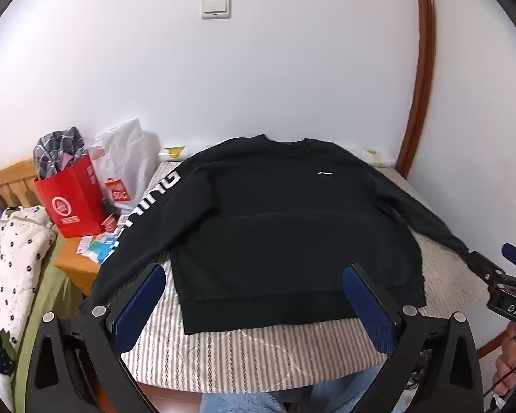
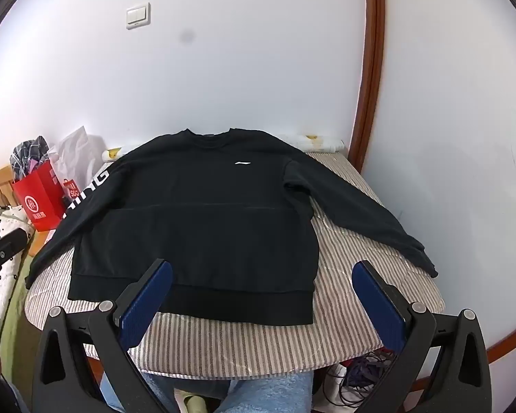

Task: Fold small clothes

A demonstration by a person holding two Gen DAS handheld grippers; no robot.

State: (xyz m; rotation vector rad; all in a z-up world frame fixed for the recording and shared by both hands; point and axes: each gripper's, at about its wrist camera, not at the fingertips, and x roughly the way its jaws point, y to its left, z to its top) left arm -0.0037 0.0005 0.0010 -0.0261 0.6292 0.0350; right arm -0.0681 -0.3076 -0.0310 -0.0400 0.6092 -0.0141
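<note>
a black sweatshirt (image 2: 196, 206) lies face up and spread flat on a striped padded worktop (image 2: 258, 340), collar at the far wall, hem at the near edge, both sleeves angled outward. the left sleeve (image 1: 144, 213), printed with white letters, runs off the left edge; the right sleeve (image 2: 361, 216) ends with its cuff near the right edge. the left gripper (image 1: 254, 299) and right gripper (image 2: 263, 296) both hover over the near hem, jaws wide, nothing between them. the cloth looks soft, thick and fairly light, likely to drape and sag when lifted, so a cuff or a shoulder seam seems the surest hold for bringing a sleeve across the body. left of the worktop stand a red paper bag (image 1: 72, 203) and a white plastic bag (image 1: 127, 161), close enough to snag the overhanging sleeve. the white wall (image 2: 258, 69) hems in the far side.
</note>
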